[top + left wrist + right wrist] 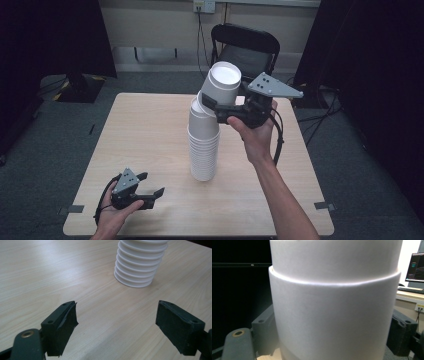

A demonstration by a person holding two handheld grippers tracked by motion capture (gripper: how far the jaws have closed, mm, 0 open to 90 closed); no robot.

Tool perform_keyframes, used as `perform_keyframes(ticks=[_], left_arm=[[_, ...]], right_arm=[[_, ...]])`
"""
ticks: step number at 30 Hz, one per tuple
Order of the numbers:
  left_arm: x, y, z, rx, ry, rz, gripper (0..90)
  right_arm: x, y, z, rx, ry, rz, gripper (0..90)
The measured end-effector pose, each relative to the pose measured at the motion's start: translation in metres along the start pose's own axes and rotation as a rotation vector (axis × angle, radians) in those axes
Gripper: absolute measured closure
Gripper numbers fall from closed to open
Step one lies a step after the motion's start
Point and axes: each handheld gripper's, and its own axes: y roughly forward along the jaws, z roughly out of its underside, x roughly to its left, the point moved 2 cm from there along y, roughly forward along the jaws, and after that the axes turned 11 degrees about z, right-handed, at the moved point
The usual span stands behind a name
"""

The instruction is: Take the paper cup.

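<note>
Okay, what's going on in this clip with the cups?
A person at a wooden table holds a gripper in each hand. The right gripper is clamped on the top white paper cups of a tall stack of upside-down cups, tilting them away from the rest of the stack below. The right gripper view shows the cup wall between both jaws. The left gripper is open and holds nothing, low over the table's near left corner, its jaws pointed toward the stack's base.
</note>
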Motion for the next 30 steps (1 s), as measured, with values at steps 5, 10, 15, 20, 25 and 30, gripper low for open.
perform_keyframes(ticks=[5,10,15,20,25,30], left_arm=[[-0.001,0.001,-0.001,-0.002,0.013,0.009,17.2],[-0.002,0.002,0.0,0.002,0.009,0.01,17.7],[-0.002,0.002,0.0,-0.001,0.013,0.012,17.7],[-0.005,0.002,-0.001,-0.007,0.009,0.026,17.7],[-0.009,0.003,-0.003,-0.021,0.019,0.043,18.7],[-0.012,0.004,-0.007,-0.022,0.046,0.056,20.5]], right_arm=[[-0.01,-0.01,0.001,0.008,0.011,0.031,15.7],[-0.02,-0.017,0.007,0.013,0.026,0.054,15.8],[-0.026,-0.023,0.011,0.024,0.032,0.074,15.8],[-0.033,-0.037,0.018,0.051,0.043,0.106,15.8],[-0.04,-0.049,0.03,0.077,0.048,0.129,15.9],[-0.044,-0.056,0.045,0.106,0.069,0.136,15.8]])
